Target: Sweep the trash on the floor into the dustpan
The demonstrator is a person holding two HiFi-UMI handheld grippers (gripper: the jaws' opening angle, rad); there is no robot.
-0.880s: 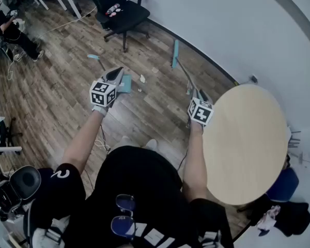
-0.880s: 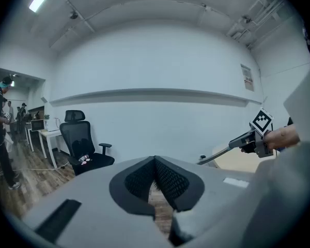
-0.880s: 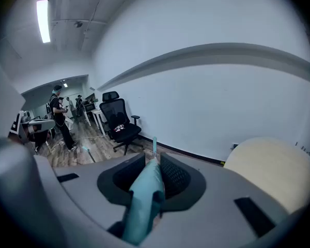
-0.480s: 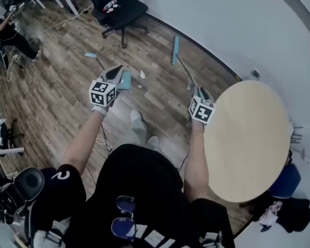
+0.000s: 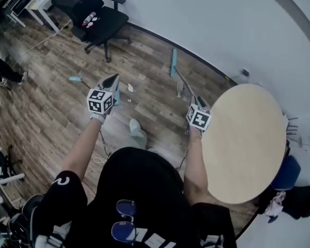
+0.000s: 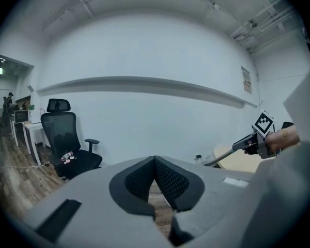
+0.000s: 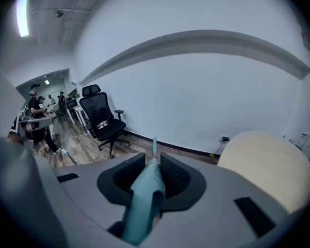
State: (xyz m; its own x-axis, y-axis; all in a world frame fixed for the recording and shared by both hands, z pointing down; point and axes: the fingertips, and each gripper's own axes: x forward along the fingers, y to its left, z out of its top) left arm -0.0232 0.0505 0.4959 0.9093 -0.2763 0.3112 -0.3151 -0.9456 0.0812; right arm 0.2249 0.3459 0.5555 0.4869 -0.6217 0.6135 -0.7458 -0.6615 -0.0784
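Two claws are raised in front of the person, who stands over the wood floor (image 5: 51, 112). The right claw (image 7: 154, 165) is clamped on the teal handle of the broom (image 7: 143, 203), whose head sits out near the base of the wall. The left claw (image 6: 155, 160) has its tips pressed together with nothing visible between them. The dustpan (image 5: 117, 97) shows only as a teal sliver just beside the left claw in the head view, and I cannot tell whether that claw carries it. The trash, a white scrap (image 5: 129, 88), lies on the floor near the dustpan, between it and the broom head. The step in hand looks like lining up, with no sweeping begun. The next move calls for bringing the broom head behind the scrap and setting the dustpan's lip flat on the floor facing it.
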